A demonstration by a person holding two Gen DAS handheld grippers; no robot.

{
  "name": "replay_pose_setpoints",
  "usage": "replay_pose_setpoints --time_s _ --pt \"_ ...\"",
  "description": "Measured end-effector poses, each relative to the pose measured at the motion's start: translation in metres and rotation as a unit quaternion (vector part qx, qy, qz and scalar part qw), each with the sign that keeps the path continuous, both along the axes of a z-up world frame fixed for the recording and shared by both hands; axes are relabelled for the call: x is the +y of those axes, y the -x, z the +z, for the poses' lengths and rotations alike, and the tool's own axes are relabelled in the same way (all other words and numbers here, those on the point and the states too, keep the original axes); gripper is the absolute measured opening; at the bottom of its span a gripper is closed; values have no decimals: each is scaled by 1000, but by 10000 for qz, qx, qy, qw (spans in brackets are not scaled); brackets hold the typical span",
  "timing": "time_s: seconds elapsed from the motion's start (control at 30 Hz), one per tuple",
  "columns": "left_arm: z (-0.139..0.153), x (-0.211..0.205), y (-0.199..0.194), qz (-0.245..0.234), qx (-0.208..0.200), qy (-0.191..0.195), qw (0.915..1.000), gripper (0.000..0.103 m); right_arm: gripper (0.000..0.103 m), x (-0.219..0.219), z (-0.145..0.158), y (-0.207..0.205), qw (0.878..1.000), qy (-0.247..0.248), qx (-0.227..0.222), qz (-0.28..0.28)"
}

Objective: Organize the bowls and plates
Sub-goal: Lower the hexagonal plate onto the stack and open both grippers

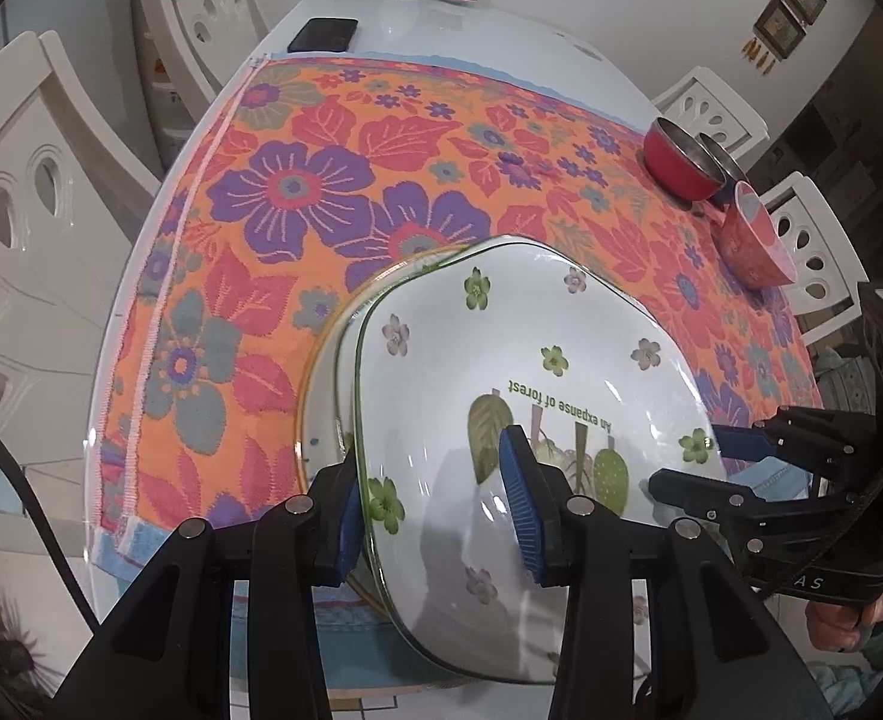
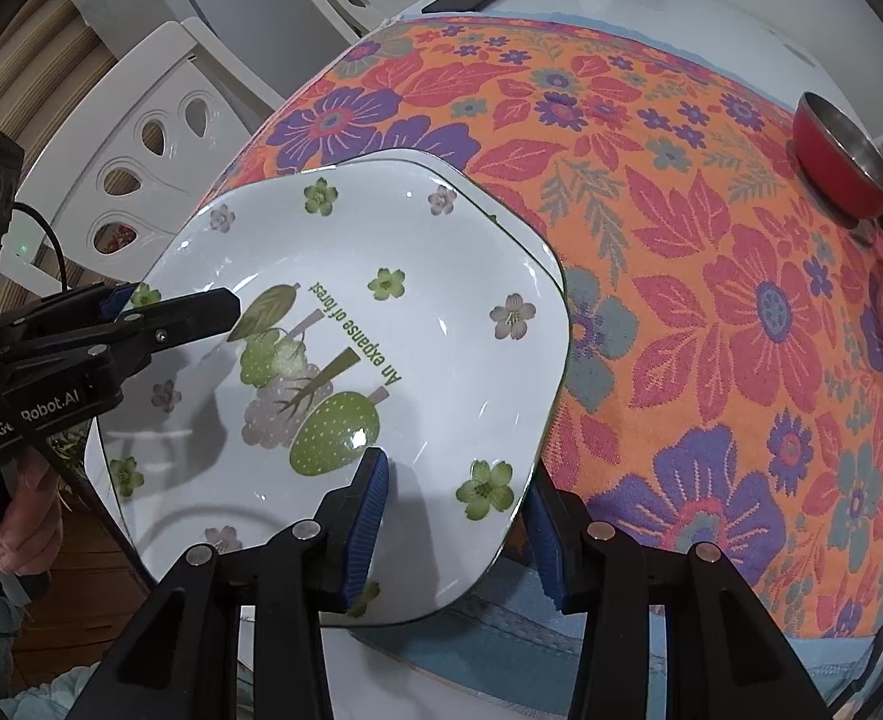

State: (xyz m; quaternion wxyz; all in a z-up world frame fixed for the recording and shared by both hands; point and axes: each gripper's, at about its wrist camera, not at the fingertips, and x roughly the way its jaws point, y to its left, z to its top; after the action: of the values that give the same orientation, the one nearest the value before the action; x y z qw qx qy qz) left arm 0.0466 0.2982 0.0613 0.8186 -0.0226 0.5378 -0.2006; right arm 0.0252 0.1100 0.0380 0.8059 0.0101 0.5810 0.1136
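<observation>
The white table (image 1: 345,6) carries a floral cloth (image 1: 333,168) in orange, pink and purple, and everything here is placed relative to that cloth. At the cloth's near edge lies a white plate (image 1: 501,324) printed with green flowers and the words "An expanse of forest"; it sits on top of a second plate (image 1: 321,396), whose rim shows just past its left and far sides. On the cloth's far right stands a red bowl (image 1: 678,165) with a metal inside, and touching or just beside it, nearer the camera, a pink patterned bowl (image 1: 753,240). Beyond the cloth's far left corner a dark phone (image 1: 323,34) lies on the bare tabletop. The left gripper (image 1: 441,510) has its blue pads either side of the top plate's left rim, not visibly clamped. The right gripper (image 2: 459,531) likewise straddles the plate's right rim, with daylight between pad and plate.
</observation>
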Motion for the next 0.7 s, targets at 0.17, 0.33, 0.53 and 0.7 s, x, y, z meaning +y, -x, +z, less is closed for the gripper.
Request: replay_pose_setpoints --time_s 0.17,0.33,0.53,0.7 --pt "5 7 -4 123 -52 -233 9996 43 43 -2 0 0 10000 -44 14 -2" --pt "16 17 -2 130 -278 -411 9987 44 44 2 0 0 10000 -6 34 29" --pt "22 31 -10 378 -309 -259 9985 44 44 3 0 -1 10000 45 40 47" --pt "21 27 -11 352 -293 -207 9987 44 44 2 0 -1 10000 76 35 48"
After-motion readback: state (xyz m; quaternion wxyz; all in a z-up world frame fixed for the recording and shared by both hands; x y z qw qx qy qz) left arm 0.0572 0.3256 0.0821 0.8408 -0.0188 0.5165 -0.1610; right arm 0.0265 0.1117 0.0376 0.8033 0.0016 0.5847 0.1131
